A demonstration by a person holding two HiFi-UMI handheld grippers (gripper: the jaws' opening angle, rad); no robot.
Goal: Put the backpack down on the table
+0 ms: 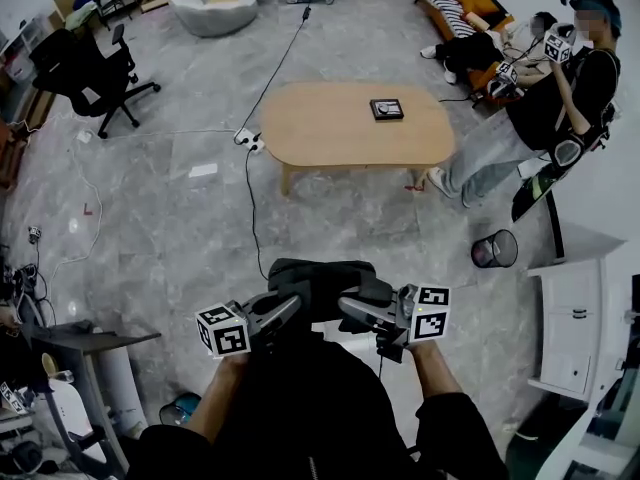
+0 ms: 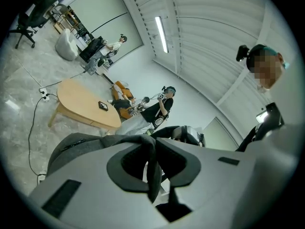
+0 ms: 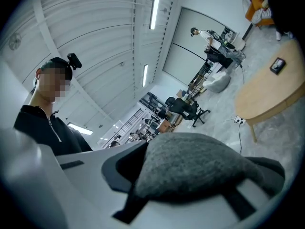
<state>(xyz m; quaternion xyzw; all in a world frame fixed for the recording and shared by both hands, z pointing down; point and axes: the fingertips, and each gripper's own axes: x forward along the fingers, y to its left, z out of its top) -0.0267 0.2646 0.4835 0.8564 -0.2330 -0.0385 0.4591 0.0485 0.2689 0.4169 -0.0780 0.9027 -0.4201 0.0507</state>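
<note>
Hanging from both closed tools, strap (image 2: 151, 171) in left gripper (image 1: 285, 311), fabric (image 3: 190, 166) in right gripper (image 1: 353, 311), the backpack (image 1: 318, 280) is judged mid-carry; the table's (image 1: 330, 133) near edge must be reached.

**Materials/finish check**

Backpack (image 1: 318, 280) was dark grey woven cloth, matt. In the right gripper view its weave looked coarse, almost felt-like. Left gripper (image 2: 153, 162) and right gripper (image 3: 190, 178) had smooth matt grey plastic shells with darker recesses at the pads. Their marker cubes were matt white with black print. Table (image 1: 330, 133) was light wood, smooth, low sheen. Floor (image 1: 170, 218) was grey marble-look tile, polished, with faint glare. Bin (image 1: 495, 250) looked like black mesh.
</note>
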